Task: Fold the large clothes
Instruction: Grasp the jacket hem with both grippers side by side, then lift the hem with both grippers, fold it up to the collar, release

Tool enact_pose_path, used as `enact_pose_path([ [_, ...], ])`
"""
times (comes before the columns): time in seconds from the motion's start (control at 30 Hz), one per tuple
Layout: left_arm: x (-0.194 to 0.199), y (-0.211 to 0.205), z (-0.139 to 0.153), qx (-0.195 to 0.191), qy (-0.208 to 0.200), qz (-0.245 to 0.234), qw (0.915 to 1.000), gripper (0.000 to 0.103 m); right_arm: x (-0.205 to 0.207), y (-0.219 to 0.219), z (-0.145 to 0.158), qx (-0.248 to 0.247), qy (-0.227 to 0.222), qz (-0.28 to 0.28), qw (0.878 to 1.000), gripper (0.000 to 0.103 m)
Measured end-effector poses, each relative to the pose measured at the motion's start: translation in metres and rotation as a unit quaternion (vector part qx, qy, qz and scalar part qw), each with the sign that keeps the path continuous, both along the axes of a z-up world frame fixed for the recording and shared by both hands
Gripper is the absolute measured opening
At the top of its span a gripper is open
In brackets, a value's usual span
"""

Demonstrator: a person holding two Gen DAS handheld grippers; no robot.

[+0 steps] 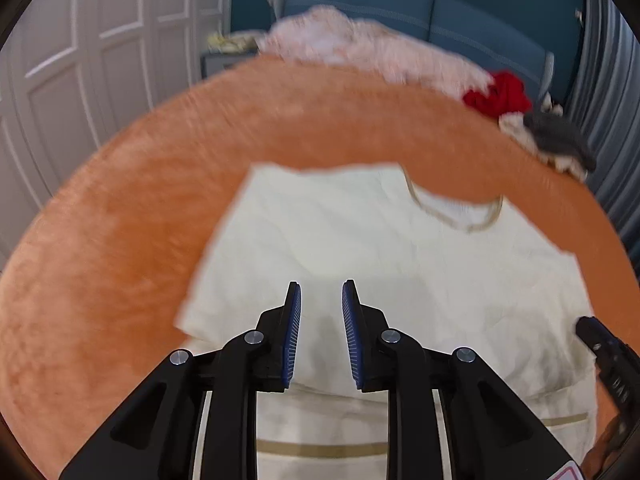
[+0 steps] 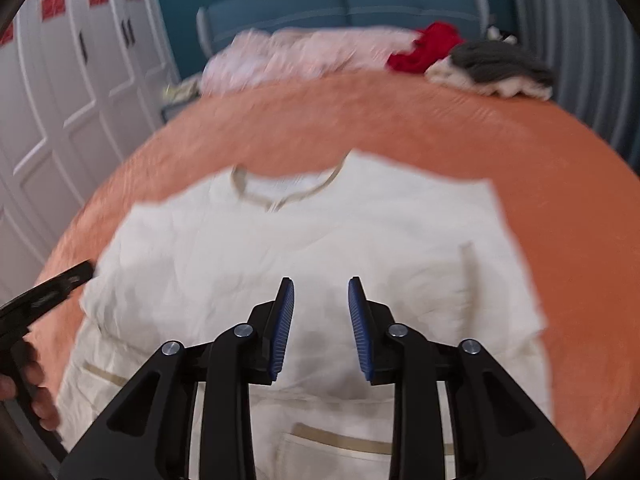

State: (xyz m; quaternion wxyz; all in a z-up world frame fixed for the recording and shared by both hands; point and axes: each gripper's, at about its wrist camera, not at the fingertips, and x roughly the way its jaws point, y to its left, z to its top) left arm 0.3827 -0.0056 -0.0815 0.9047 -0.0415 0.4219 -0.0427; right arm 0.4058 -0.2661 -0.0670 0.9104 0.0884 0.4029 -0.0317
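A cream shirt (image 2: 304, 264) with tan trim lies spread on the orange bedspread (image 2: 560, 208), its collar (image 2: 280, 196) turned toward the blue headboard (image 2: 360, 4) and its lower part already folded up over the body, tan bands showing on the near layer. Both tools hover above that near fold. The left gripper (image 1: 321, 332) has its blue pads apart with nothing between them, only cloth beneath; the right gripper (image 2: 321, 330) stands the same way, released and empty (the picture is a bit smeared, but the gap is plain).

This looks to me like the pause between folds: one crease laid, the hands free to pick a new hold. Next, I would guess, each gripper needs to go to a side edge or sleeve of the shirt, pinch the layers and carry them inward. Beyond the shirt, by the headboard, a pink heap (image 2: 288, 56), a red garment (image 2: 428, 48) and a grey one (image 2: 496, 62) wait.
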Motion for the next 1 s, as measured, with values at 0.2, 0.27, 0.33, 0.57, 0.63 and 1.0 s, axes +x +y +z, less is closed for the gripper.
enact_pose_path([
  [0.2,-0.003,-0.023,-0.055,0.028,0.018,-0.013,0.9994,0.0,0.002,0.018,-0.059,-0.017,0.053,0.023,0.998,0.004],
  [0.27,-0.007,-0.022,-0.063,0.029,0.006,-0.017,0.9994,0.0,0.001,0.018,-0.065,-0.013,0.049,0.022,0.998,0.004],
  [0.33,-0.008,-0.022,-0.066,0.025,0.0,-0.016,0.9995,0.0,-0.001,0.017,-0.068,-0.012,0.047,0.022,0.999,0.004],
  [0.57,-0.014,-0.032,-0.073,0.056,-0.02,-0.014,0.9981,0.0,-0.003,0.021,-0.076,-0.023,0.034,0.02,0.999,0.003],
  [0.63,-0.015,-0.033,-0.074,0.058,-0.023,-0.013,0.998,0.0,-0.003,0.021,-0.076,-0.025,0.032,0.02,0.999,0.003],
  [1.0,-0.012,-0.038,-0.071,0.073,-0.025,-0.012,0.9969,0.0,-0.001,0.019,-0.077,-0.02,0.029,0.019,0.999,0.002],
])
